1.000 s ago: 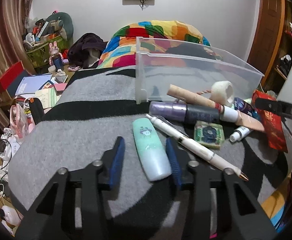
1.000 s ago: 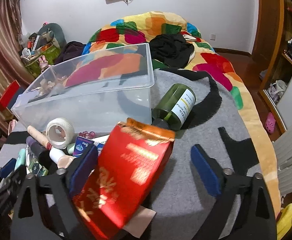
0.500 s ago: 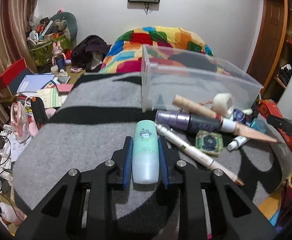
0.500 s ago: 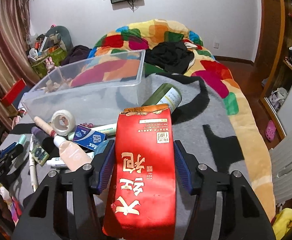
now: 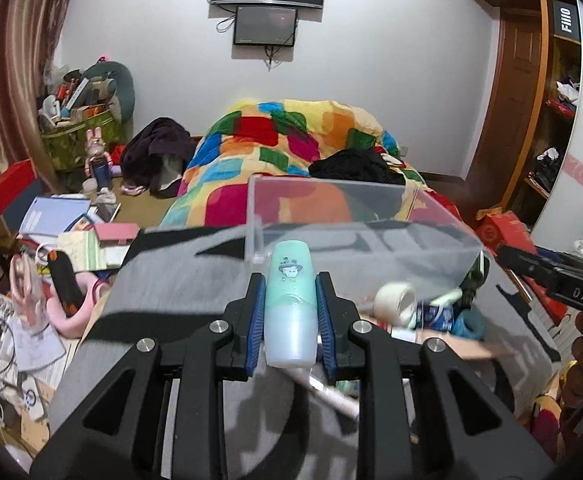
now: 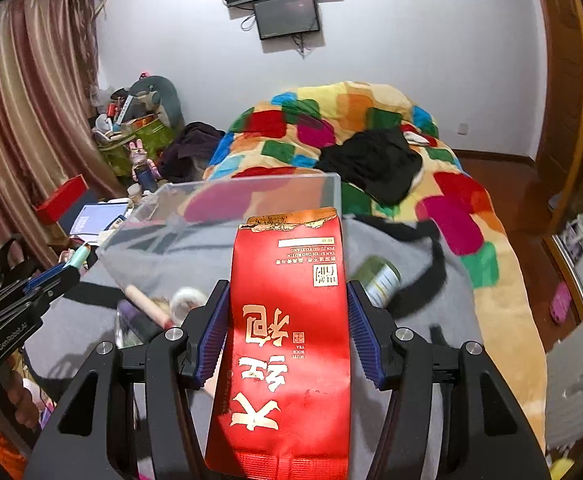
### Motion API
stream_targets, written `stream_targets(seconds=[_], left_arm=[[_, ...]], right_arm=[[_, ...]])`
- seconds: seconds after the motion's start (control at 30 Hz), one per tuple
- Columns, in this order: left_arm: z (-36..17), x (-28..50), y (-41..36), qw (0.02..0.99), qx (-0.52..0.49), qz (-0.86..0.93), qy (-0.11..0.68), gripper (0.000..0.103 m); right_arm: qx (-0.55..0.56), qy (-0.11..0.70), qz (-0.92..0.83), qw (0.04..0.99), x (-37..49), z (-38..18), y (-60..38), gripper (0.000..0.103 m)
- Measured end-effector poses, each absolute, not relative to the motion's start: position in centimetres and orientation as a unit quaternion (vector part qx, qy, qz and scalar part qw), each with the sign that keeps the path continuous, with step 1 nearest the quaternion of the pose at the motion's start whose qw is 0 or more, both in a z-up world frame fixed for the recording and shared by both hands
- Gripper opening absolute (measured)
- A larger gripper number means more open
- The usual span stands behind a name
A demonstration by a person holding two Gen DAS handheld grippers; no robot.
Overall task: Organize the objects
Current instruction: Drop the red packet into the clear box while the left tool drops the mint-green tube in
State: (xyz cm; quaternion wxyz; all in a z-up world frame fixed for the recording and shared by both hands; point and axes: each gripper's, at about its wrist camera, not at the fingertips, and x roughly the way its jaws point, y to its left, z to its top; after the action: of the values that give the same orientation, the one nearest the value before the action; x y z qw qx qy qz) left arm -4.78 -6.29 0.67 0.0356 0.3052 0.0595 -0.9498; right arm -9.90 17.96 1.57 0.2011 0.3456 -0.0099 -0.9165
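My left gripper [image 5: 290,300] is shut on a mint-green tube [image 5: 290,308] with a cartoon print, held above the grey blanket [image 5: 179,280]. Just beyond the tube stands the clear plastic bin [image 5: 355,216]. My right gripper [image 6: 287,312] is shut on a red tea packet [image 6: 287,332] with gold lettering, lifted off the blanket in front of the same bin [image 6: 227,208]. The left gripper [image 6: 47,276] with the tube's tip shows at the left edge of the right wrist view. The right gripper's black body [image 5: 555,276] crosses the right side of the left wrist view.
Below the left gripper lie a tape roll [image 5: 395,300], a white pen [image 5: 327,392], a blue tube [image 5: 435,314] and a beige tube [image 5: 451,344]. A green bottle [image 6: 379,280] lies right of the packet. A patchwork quilt [image 6: 331,128] and dark clothes cover the bed behind.
Both grippers closed on their objects, the left on the mint-green tube and the right on the red packet, then rose off the blanket with them while tilting toward level.
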Motion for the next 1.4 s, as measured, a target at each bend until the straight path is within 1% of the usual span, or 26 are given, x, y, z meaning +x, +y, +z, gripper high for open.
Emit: stream_targets(seconds=[0.13,0.37,0.53,0.73,1.07,1.1,1.23,1.33,1.4], left_arm=[[1.0,-7.2,-6.4,0.023,0.319,-0.946,0.055,0.025],[0.0,-11.9,-6.6,0.005,0.372,-0.927,0.049,0.025],[-0.7,-14.1,-7.0,-0.004,0.403,-0.913,0.057,0.025],[-1.2,-15.6,-6.2,-0.002,0.422,-0.906,0.033,0.025],[-0.9,-15.6,-4.9,-0.015,0.418,-0.908,0.015,0.025],[-0.7,-15.5,-4.9,-0.016,0.415,-0.910,0.014,0.025],[0.2,-14.4,-4.6,-0.017,0.400,-0.916,0.016,0.025],[0.9,-13.4,-4.3,-0.014,0.388,-0.922,0.012,0.025],[1.2,-12.5,-4.2,-0.007,0.379,-0.925,0.010,0.028]], right_arm=[[0.347,0.012,-0.914,0.212,-11.6,1.8,16.3,0.053],[0.386,0.017,-0.892,0.234,-15.2,0.9,14.7,0.053],[0.421,0.028,-0.871,0.252,-17.6,0.3,13.5,0.053],[0.463,0.025,-0.845,0.268,-19.8,-1.2,12.5,0.053],[0.480,0.039,-0.833,0.272,-19.8,-1.8,11.7,0.054],[0.479,0.040,-0.833,0.273,-19.7,-1.7,11.7,0.054],[0.465,0.044,-0.839,0.279,-18.7,-0.8,12.1,0.063],[0.445,0.055,-0.850,0.277,-17.5,0.1,12.6,0.064],[0.434,0.055,-0.856,0.274,-16.9,0.6,13.2,0.064]])
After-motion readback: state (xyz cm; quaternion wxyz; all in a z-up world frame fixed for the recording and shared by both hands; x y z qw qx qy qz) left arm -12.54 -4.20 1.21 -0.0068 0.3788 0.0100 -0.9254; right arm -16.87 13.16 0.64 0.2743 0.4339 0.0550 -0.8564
